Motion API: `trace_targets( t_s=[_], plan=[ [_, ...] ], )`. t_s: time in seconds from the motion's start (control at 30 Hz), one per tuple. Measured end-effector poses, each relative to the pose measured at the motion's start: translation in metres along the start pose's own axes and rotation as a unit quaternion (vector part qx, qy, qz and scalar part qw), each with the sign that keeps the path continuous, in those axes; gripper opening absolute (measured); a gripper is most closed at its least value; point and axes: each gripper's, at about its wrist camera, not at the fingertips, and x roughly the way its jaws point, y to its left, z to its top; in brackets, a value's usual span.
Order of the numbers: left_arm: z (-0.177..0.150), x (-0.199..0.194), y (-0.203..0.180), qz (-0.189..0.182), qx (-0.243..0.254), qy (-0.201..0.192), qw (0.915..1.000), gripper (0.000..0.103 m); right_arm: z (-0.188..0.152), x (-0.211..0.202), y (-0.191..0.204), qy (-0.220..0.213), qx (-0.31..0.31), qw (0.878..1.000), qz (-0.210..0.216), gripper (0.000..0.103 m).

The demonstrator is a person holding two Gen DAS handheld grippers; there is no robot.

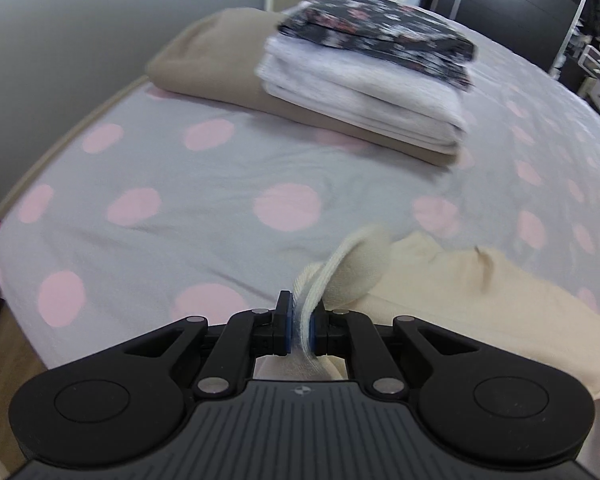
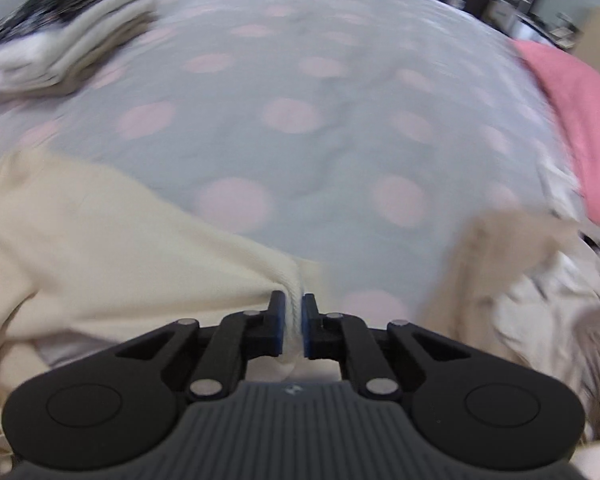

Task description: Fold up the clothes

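Left gripper (image 1: pixel 299 322) clamped tight on ribbed edge of cream garment (image 1: pixel 480 292), lower right of frame. Right gripper (image 2: pixel 294 322) pinched shut on another ribbed hem of it, cloth trailing lower left. Soft, light, floppy knit; best gripped at those thicker hems, sagging between.

a cream knit garment (image 1: pixel 480 292) was spread loosely over the near part of the bed, its ribbed edge (image 1: pixel 320 280) bunched and lifted where it was pinched at two points. farther back, a stack of folded clothes (image 1: pixel 364 80) was seen: a beige piece lowest, white ones on it, a dark floral piece on top
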Motion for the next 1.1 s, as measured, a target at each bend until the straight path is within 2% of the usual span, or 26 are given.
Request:
trace_targets(
  t_s=[0.13,0.2,0.27,0.33,0.43,0.53,0.57,0.67,0.73,0.77,0.8,0.83,0.97,1.1],
  plan=[
    [-0.011,0.005,-0.016,-0.055,0.017,0.041,0.9975,0.006,-0.021,-0.013,-0.055,0.007,0.061,0.997,-0.05,0.009],
    [-0.02,0.013,-0.026,-0.075,0.036,0.079,0.9934,0.003,-0.036,-0.016,-0.077,0.02,0.085,0.994,-0.07,0.009],
    [-0.03,0.02,-0.036,-0.045,0.081,0.104,0.9902,0.003,-0.05,-0.016,-0.095,0.035,0.098,0.99,-0.097,0.009],
    [-0.036,0.028,-0.036,-0.032,0.097,0.121,0.9874,0.003,-0.064,-0.011,-0.108,0.058,0.1,0.987,-0.108,0.009],
    [-0.045,0.04,-0.037,-0.014,0.119,0.145,0.9822,0.003,-0.083,-0.003,-0.116,0.083,0.112,0.987,-0.083,0.009],
    [-0.044,0.043,-0.033,-0.014,0.119,0.143,0.9824,0.004,-0.086,-0.001,-0.109,0.081,0.085,0.99,-0.081,0.011],
    [-0.043,0.042,-0.034,-0.015,0.118,0.137,0.9833,0.008,-0.084,-0.002,-0.106,0.083,0.076,0.99,-0.081,0.011],
    [-0.039,0.032,-0.032,-0.018,0.119,0.116,0.9859,0.021,-0.074,-0.013,-0.095,0.069,0.043,0.993,-0.085,0.023],
    [-0.034,0.026,-0.034,-0.02,0.127,0.098,0.9868,0.027,-0.066,-0.023,-0.087,0.044,0.021,0.995,-0.09,0.035],
    [-0.031,0.023,-0.037,-0.02,0.134,0.089,0.9868,0.034,-0.061,-0.029,-0.083,0.028,0.009,0.995,-0.093,0.037],
    [-0.027,0.021,-0.039,-0.02,0.141,0.079,0.9867,0.045,-0.056,-0.034,-0.079,0.012,-0.001,0.995,-0.095,0.037],
    [-0.024,0.021,-0.045,-0.022,0.151,0.076,0.9853,0.049,-0.052,-0.035,-0.077,0.002,-0.004,0.996,-0.09,0.037],
    [-0.011,0.024,-0.073,-0.039,0.195,0.067,0.9778,0.05,-0.031,-0.03,-0.059,-0.027,-0.027,0.999,-0.038,0.037],
    [-0.01,0.047,-0.104,-0.069,0.251,0.061,0.9636,0.054,-0.016,-0.008,-0.03,-0.03,-0.054,0.997,0.045,0.037]
  ],
)
